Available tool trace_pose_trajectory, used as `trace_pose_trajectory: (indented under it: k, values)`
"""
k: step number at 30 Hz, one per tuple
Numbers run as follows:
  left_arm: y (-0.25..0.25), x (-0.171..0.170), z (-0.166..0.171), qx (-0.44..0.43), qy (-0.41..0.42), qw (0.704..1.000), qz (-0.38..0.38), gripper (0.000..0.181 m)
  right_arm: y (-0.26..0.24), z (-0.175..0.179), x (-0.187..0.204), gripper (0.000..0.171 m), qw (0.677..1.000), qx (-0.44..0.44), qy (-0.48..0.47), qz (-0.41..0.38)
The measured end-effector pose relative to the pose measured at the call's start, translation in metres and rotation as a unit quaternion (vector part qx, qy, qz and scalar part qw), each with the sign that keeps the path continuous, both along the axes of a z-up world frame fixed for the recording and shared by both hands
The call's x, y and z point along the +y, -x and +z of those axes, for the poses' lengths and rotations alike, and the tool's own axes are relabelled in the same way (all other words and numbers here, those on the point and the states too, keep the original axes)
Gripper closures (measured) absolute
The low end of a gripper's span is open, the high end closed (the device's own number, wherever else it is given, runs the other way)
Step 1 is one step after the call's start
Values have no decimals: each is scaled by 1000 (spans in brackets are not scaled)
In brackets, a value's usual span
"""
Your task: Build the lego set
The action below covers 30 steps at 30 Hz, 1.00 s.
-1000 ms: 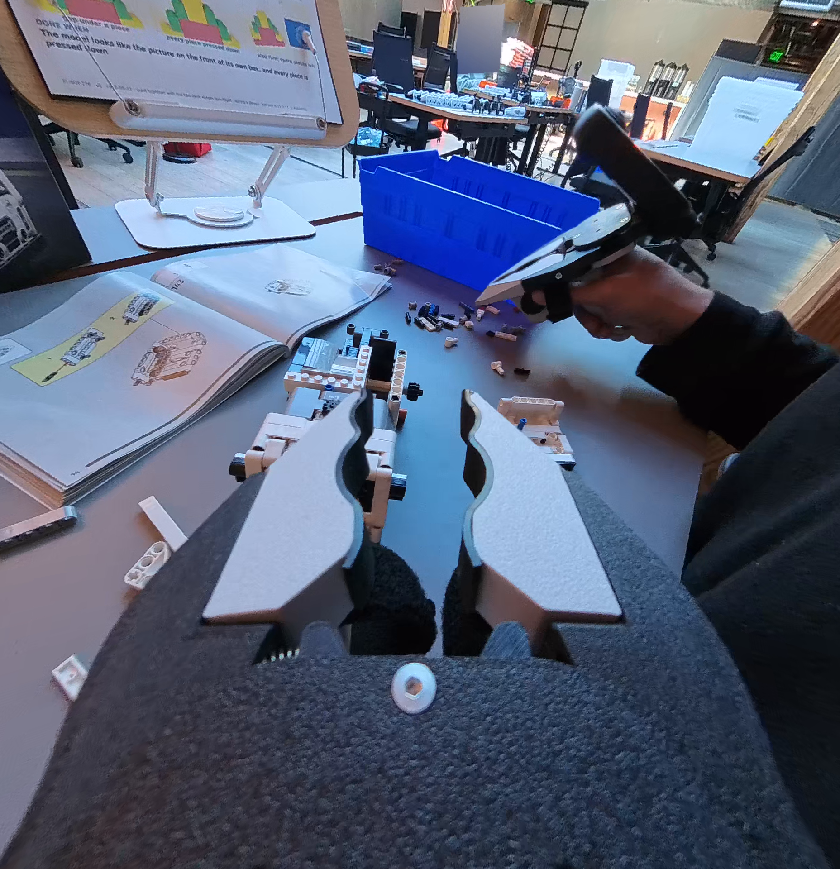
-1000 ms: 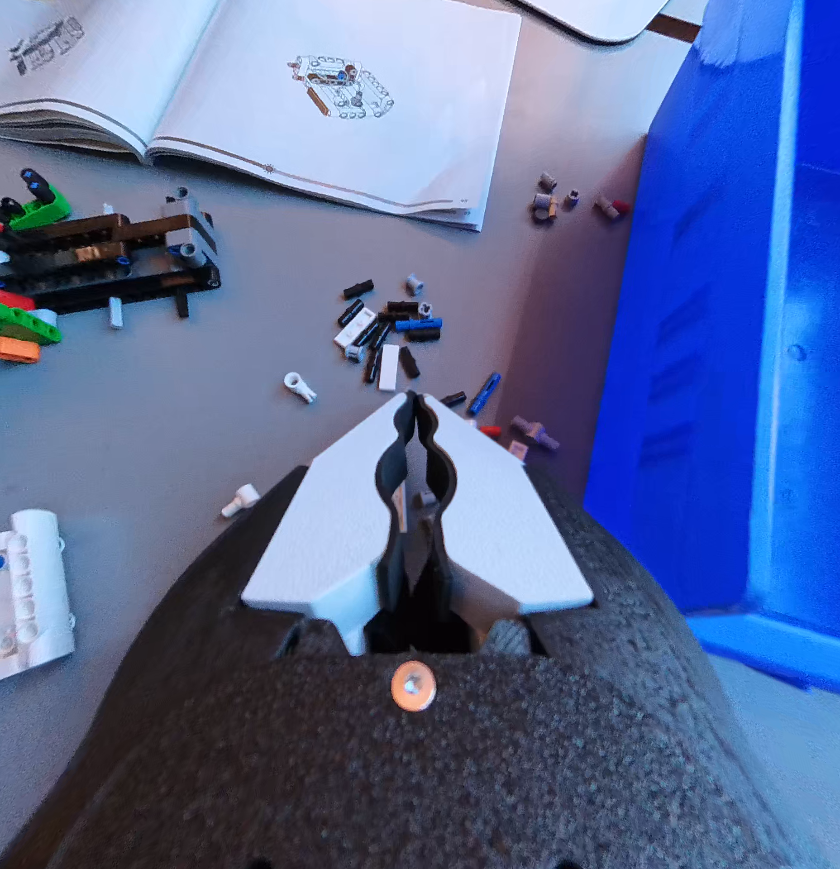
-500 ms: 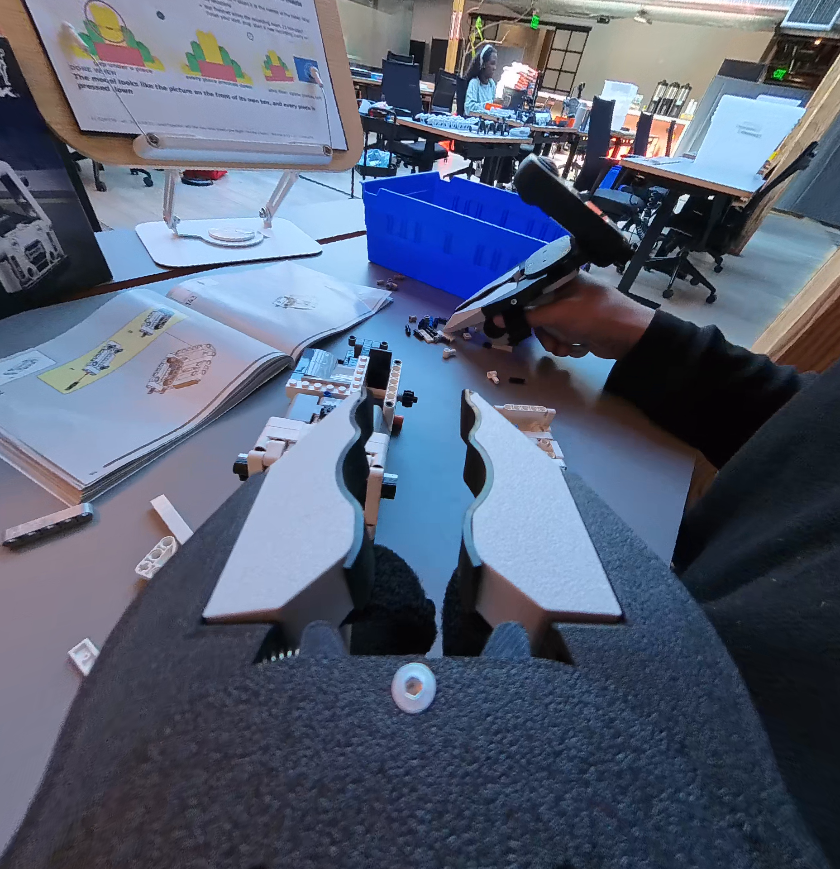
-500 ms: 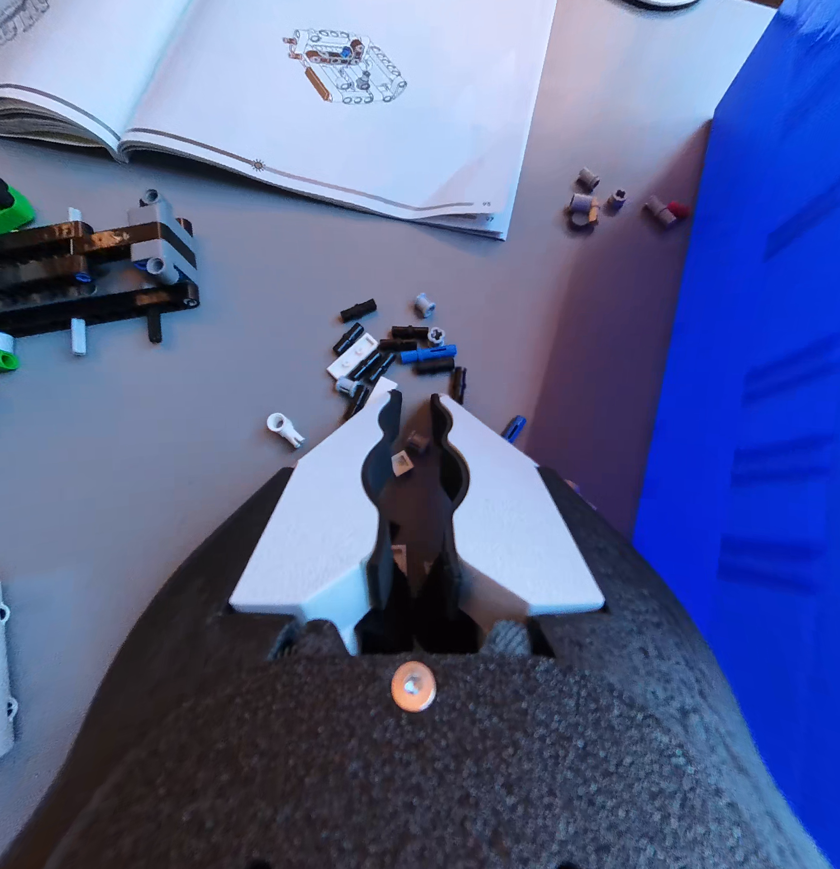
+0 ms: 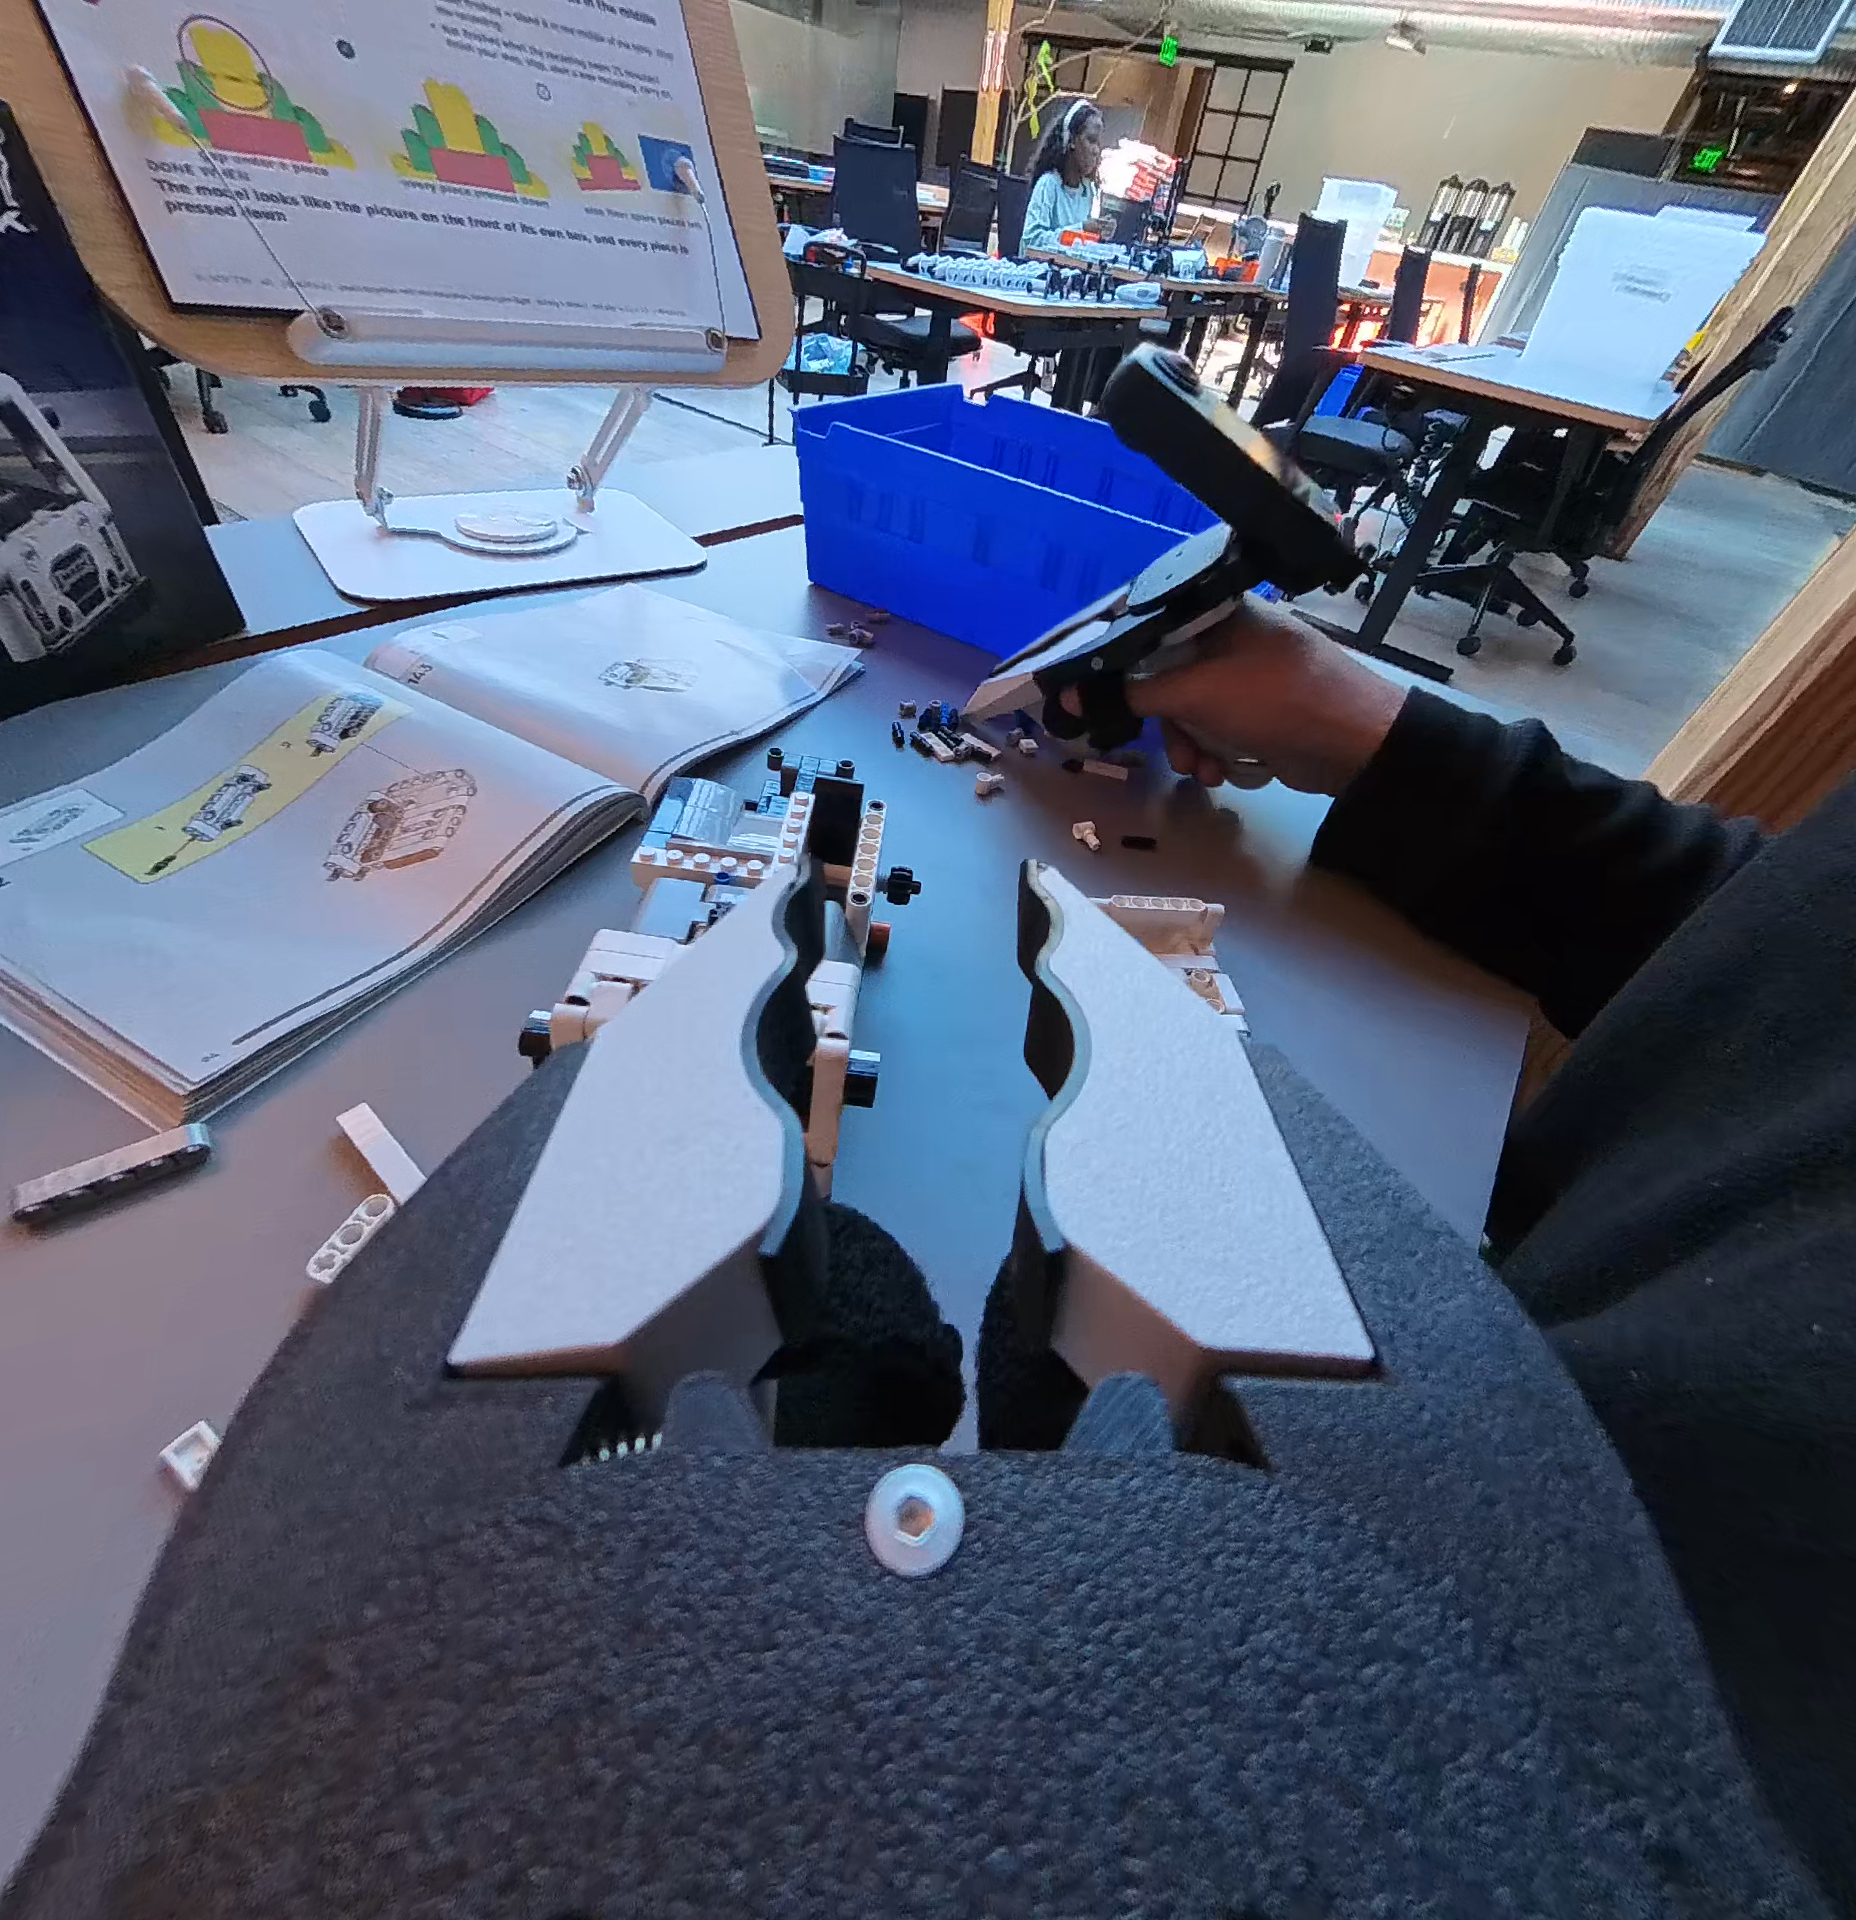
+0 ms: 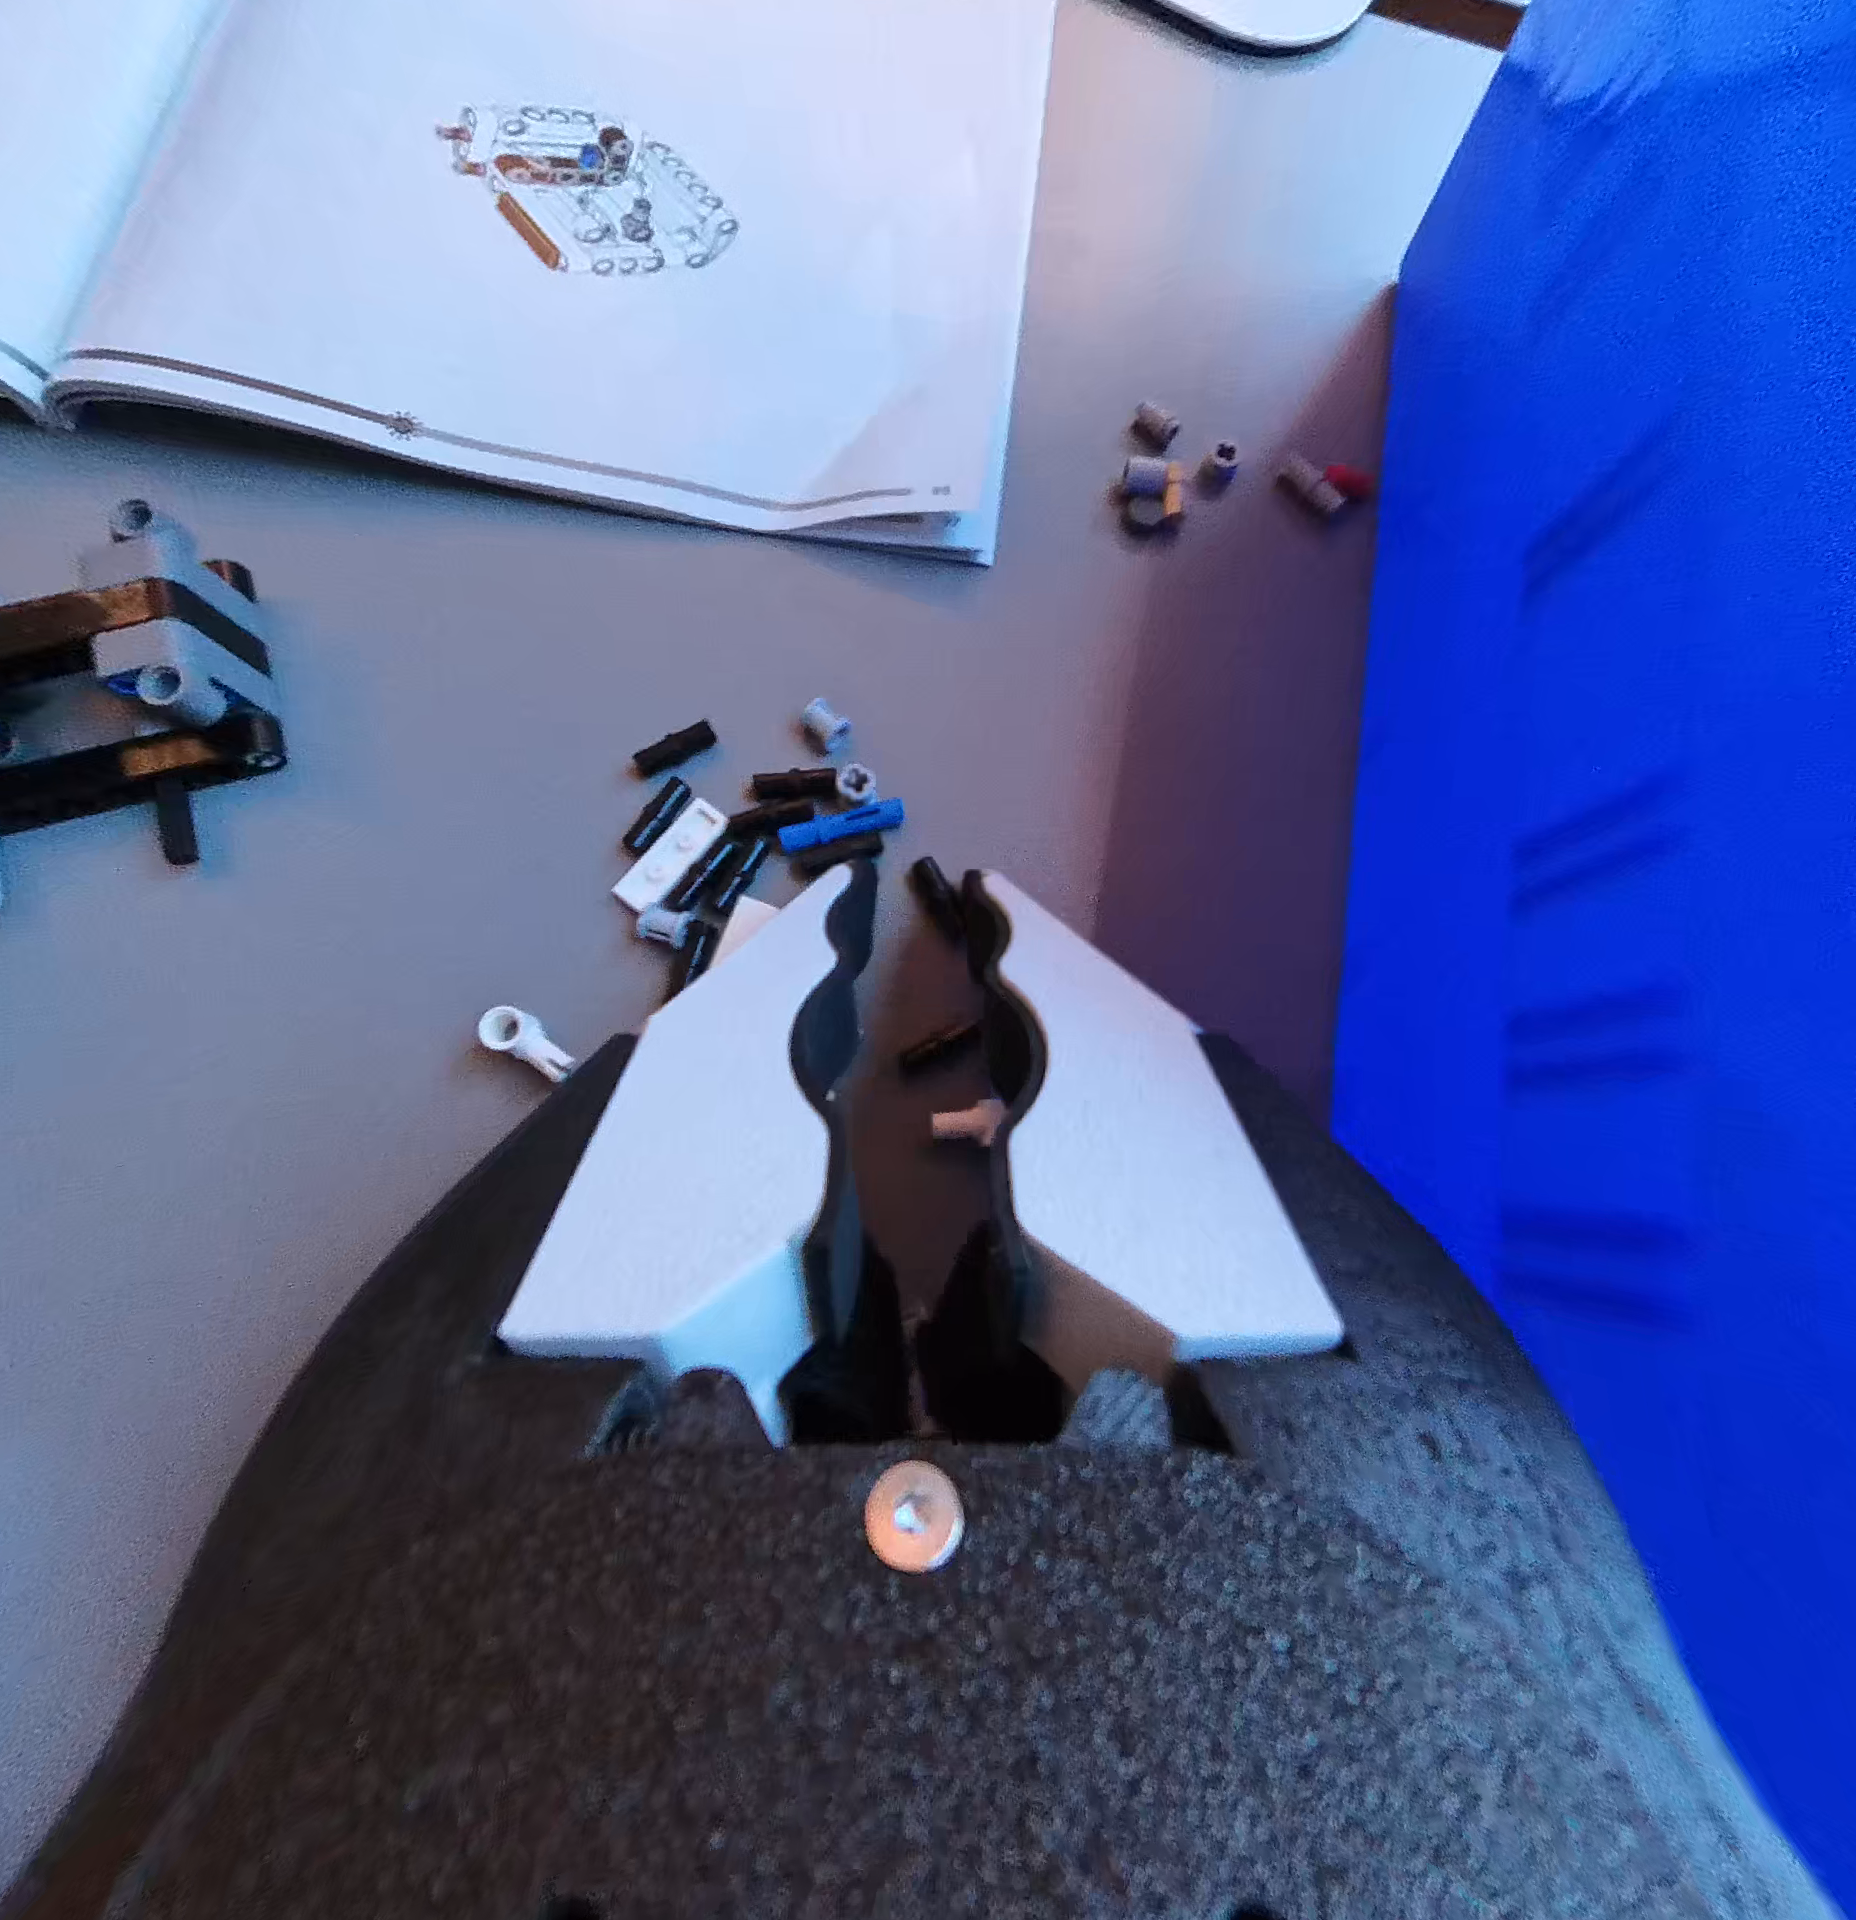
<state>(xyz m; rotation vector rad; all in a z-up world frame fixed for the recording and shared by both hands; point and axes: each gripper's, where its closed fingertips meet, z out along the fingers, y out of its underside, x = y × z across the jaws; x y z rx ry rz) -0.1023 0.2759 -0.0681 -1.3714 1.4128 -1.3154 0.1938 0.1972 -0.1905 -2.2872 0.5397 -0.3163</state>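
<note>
Right wrist view alone shows loose pins (image 6: 758, 821) under the parted right tool (image 6: 908, 883); left tool (image 5: 919, 894) gapes.

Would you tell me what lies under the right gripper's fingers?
Under the right gripper: a black pin and a pale peg on the table. Its fingers hide anything beneath them.

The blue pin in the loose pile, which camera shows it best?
The right wrist view: the blue pin lies close, clear of the right gripper, jaws apart. The left wrist view shows that pile only as distant specks.
</note>
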Motion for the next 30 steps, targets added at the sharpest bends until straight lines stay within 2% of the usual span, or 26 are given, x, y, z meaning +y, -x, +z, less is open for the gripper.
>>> trace_pose_trajectory:
  k: [1, 3, 6, 10, 12, 15, 17, 20, 30]
  values:
    - [0, 1, 0, 0, 0, 1000, 1, 146, 2, 0, 0, 158, 1000, 5, 0, 4]
    - [0, 1, 1, -1, 2, 1000, 1, 146, 4, -1, -1, 166, 1000, 6, 6, 6]
    - [0, -1, 1, -3, 3, 1000, 0, 146, 11, 0, -2, 166, 1000, 12, 10, 24]
    - [0, -3, 2, -2, -2, 1000, -4, 146, 43, 29, -6, 166, 996, -2, -28, 88]
    - [0, -4, 3, -3, -5, 1000, -4, 146, 74, 37, -19, 167, 989, -1, -15, 147]
    - [-1, -6, 4, -7, 2, 1000, -9, 146, 106, 27, -54, 167, 982, 38, 34, 181]
    - [-3, -10, 2, -6, 7, 1000, -18, 146, 116, 16, -75, 166, 979, 63, 62, 184]
    - [-5, -16, 0, -3, 2, 1000, -27, 146, 118, 12, -84, 166, 980, 69, 57, 176]
    - [3, -22, 5, -7, -6, 1000, -19, 146, 124, -1, -78, 166, 977, 55, 67, 195]
